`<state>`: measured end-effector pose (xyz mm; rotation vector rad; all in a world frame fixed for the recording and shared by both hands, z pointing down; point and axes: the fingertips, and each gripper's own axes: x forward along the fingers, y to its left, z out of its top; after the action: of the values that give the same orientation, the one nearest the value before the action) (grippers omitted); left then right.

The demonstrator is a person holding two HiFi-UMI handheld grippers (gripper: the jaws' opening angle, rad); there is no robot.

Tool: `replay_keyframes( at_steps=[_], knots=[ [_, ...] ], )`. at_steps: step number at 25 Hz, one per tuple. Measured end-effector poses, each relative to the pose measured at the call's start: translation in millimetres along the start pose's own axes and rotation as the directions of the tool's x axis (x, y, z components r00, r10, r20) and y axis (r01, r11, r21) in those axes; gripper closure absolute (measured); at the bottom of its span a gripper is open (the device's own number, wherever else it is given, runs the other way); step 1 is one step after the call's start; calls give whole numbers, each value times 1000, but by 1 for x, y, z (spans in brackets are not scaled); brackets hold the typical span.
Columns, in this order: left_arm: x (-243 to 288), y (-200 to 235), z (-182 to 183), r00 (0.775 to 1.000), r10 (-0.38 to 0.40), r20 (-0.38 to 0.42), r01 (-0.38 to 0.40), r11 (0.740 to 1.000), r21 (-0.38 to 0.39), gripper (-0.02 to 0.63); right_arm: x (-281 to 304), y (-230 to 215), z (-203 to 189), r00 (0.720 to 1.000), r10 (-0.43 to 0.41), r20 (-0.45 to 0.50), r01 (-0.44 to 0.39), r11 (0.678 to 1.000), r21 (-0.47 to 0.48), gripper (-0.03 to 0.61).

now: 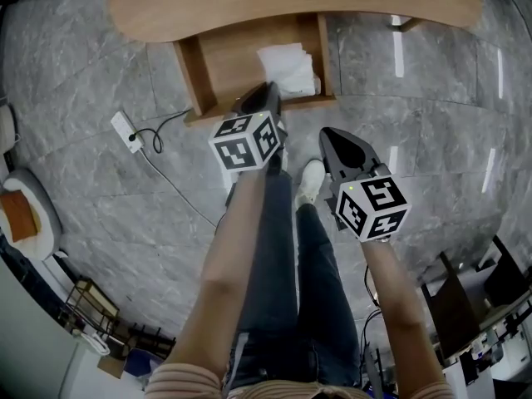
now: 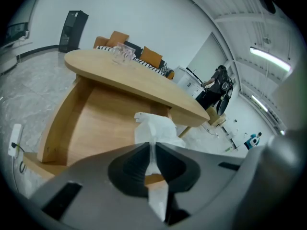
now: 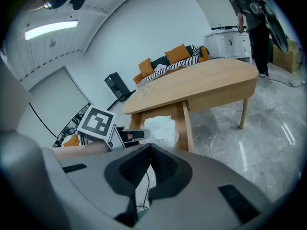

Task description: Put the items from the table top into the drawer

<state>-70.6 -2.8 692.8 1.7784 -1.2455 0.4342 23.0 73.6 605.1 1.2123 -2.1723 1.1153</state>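
Note:
The wooden drawer (image 1: 233, 65) stands pulled out under the curved table top (image 1: 249, 2). A crumpled white bag (image 1: 289, 69) lies in the drawer's right half. My left gripper (image 1: 268, 88) reaches over the drawer's front edge and is shut on that bag. In the left gripper view the white bag (image 2: 154, 128) is pinched between the jaws of the left gripper (image 2: 151, 145). My right gripper (image 1: 326, 133) hangs in front of the drawer, to its right, shut and empty. A clear crumpled item (image 2: 122, 54) rests on the table top (image 2: 144, 80).
A white power strip (image 1: 126, 131) with a black cable lies on the grey marble floor, left of the drawer. The person's legs and a white shoe (image 1: 312, 181) stand below the grippers. A sofa (image 3: 177, 56) with orange cushions and a standing person (image 3: 252, 18) are beyond the table.

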Motion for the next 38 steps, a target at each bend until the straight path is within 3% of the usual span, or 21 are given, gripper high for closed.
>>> replay_keyframes(
  at_steps=[15,38],
  knots=[
    [43,19,-12,999,21,-40,-22,1000,-13,571,28,-9,-15,999,10,-41,-10,1000,-6,569],
    [64,30,-30,978,83,-190,-87,996,-12,569,34,-16,-15,997,13,-70,-14,1000,-12,569]
  ],
)
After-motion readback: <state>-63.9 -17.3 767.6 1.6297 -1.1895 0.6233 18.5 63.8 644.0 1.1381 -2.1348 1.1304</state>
